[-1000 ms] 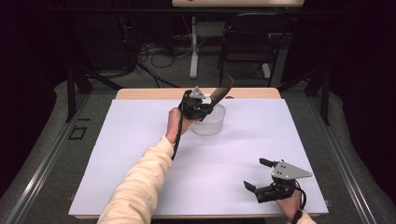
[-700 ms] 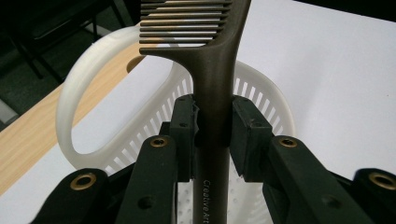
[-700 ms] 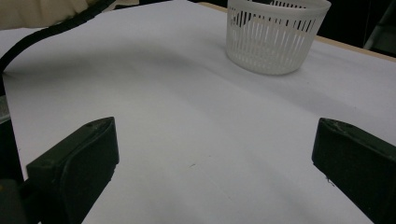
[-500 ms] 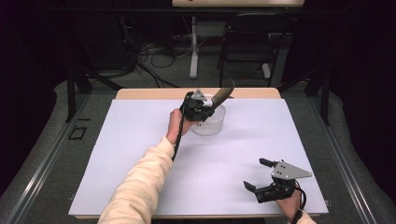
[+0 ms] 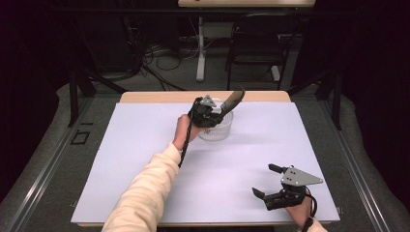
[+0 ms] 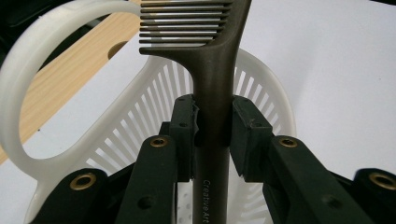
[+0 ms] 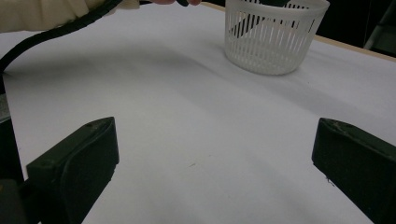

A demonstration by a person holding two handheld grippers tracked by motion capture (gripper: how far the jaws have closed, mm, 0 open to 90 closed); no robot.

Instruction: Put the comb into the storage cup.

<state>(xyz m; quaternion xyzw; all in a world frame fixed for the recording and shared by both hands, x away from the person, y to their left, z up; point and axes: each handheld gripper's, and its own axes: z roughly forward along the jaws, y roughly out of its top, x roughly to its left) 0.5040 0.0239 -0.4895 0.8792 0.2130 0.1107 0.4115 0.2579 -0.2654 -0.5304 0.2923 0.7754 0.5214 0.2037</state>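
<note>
- My right tool (image 5: 276,186) rests near the front edge of the bench, jaws spread wide with nothing between them, well apart from the work.
- My left tool (image 6: 212,128) is clamped on the handle of the dark brown plastic comb (image 6: 212,93), teeth end raised, directly over the white slotted plastic basket (image 6: 275,98).
- To do this well, I judge I should tip the comb down inside the rim and only then let go, or it may catch the looped handle.
- The white sheet (image 5: 145,145) covers the wooden bench (image 5: 159,96).
- Beyond: a dark room, floor cables, a black chair (image 5: 256,43).
</note>
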